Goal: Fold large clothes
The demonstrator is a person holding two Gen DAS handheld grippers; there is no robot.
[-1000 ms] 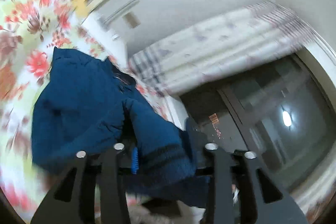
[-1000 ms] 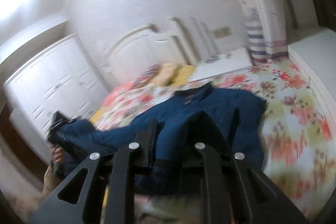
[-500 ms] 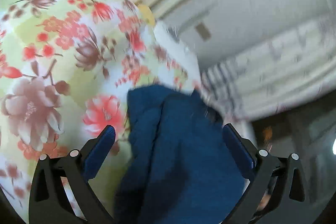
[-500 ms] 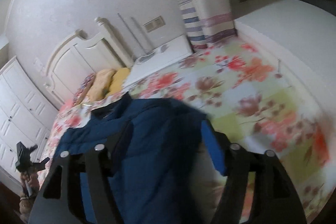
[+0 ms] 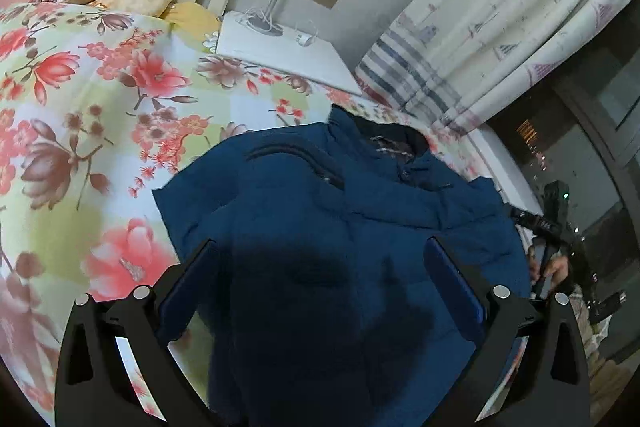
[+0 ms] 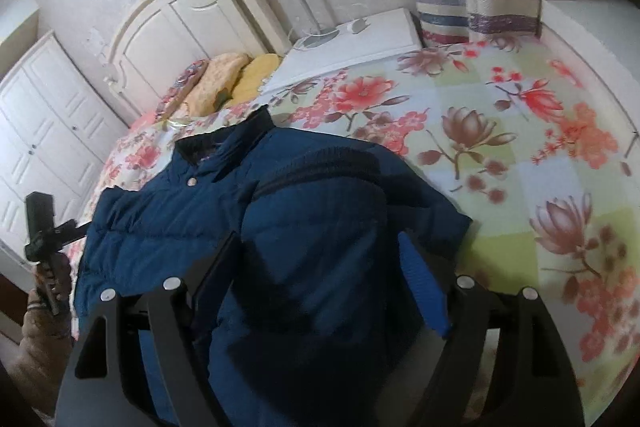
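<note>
A dark blue padded jacket (image 5: 320, 187) lies on the floral bed, collar (image 6: 240, 139) toward the headboard, with a sleeve folded over its front (image 6: 320, 167). My left gripper (image 5: 320, 243) hangs wide open just above the jacket's lower part, and nothing is pressed between its blue pads (image 5: 452, 287). My right gripper (image 6: 320, 235) is over the same jacket from the other side. Its jaws are opening, with the fabric below them and not pinched. Each wrist view shows the other gripper in a hand at the bed's side (image 5: 556, 223) (image 6: 40, 223).
The floral bedsheet (image 6: 500, 147) spreads beyond the jacket. Pillows (image 6: 224, 83) lie against the white headboard (image 6: 180, 23). A white nightstand (image 5: 280, 55) with a lamp base stands by the striped curtain (image 5: 460, 67). A white wardrobe (image 6: 48, 115) flanks the bed.
Both grippers held blue jacket fabric lifted a second ago. They have since let go, opened wide and come down over the jacket, which now lies folded in on the bed.
</note>
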